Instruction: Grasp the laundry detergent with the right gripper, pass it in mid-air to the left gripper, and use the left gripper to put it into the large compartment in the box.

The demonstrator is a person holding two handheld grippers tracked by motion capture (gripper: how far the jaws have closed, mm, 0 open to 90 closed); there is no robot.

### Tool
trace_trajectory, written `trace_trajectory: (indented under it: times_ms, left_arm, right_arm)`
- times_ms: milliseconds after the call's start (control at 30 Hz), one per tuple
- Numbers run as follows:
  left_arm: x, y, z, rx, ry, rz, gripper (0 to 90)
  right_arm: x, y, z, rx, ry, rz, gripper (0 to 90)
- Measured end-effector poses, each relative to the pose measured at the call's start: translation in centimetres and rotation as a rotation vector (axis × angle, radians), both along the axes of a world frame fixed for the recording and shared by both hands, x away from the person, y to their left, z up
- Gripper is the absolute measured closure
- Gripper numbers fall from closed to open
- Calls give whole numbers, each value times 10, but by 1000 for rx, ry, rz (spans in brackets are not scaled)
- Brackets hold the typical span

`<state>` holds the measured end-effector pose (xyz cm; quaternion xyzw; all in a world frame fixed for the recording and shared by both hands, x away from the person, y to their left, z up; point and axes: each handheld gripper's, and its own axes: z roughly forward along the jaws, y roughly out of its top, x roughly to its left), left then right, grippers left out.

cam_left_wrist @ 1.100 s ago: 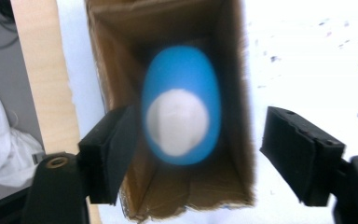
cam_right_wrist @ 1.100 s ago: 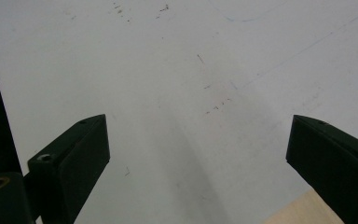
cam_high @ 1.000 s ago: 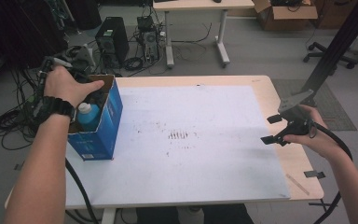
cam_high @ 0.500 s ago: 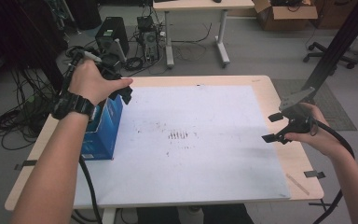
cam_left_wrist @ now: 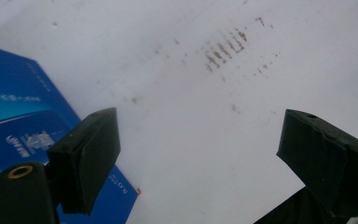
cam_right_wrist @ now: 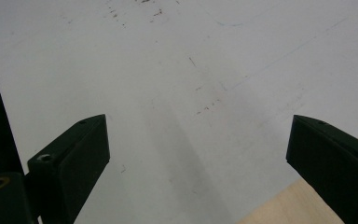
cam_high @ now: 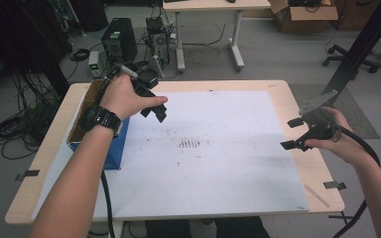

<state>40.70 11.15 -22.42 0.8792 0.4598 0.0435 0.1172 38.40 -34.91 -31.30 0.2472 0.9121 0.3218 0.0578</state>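
Observation:
My left gripper (cam_high: 155,113) hangs over the left part of the white sheet (cam_high: 218,163), just right of an open blue cardboard box (cam_high: 113,151). Its jaws have just been opening and stand apart with nothing between them. In the left gripper view, the left gripper (cam_left_wrist: 198,126) frames bare sheet, with the blue box (cam_left_wrist: 23,116) at the left. My right gripper (cam_high: 291,134) is held open at the sheet's right edge, its jaws pointing left. The right gripper (cam_right_wrist: 198,123) also has only bare sheet between its jaws.
Dark smudges (cam_high: 191,144) mark the sheet's middle. The wooden table (cam_high: 322,168) shows around the sheet, with a thin wooden stick (cam_high: 316,194) and black tape pieces (cam_high: 331,185) near the right front. Computers and cables (cam_high: 129,44) crowd the floor behind.
My left hand has come away from above the blue box and moved right over the sheet, with its jaws spread wider. The right hand has stayed where it was.

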Motion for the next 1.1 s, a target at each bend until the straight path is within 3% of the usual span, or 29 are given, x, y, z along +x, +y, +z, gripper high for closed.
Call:
trace_trajectory:
  times_ms: [367, 733, 1100]
  left_arm:
    - [1, -20, -15, -1, 28, -51, 70]
    - [0, -33, -18, 2, 40, -127, 48]
    - [-1, -38, -20, 3, 38, -148, 49]
  right_arm:
    - [1, -2, 0, -1, 3, -1, 62]
    - [3, -1, -1, -7, 9, 4, 59]
    - [3, -1, -3, -15, 16, 3, 57]
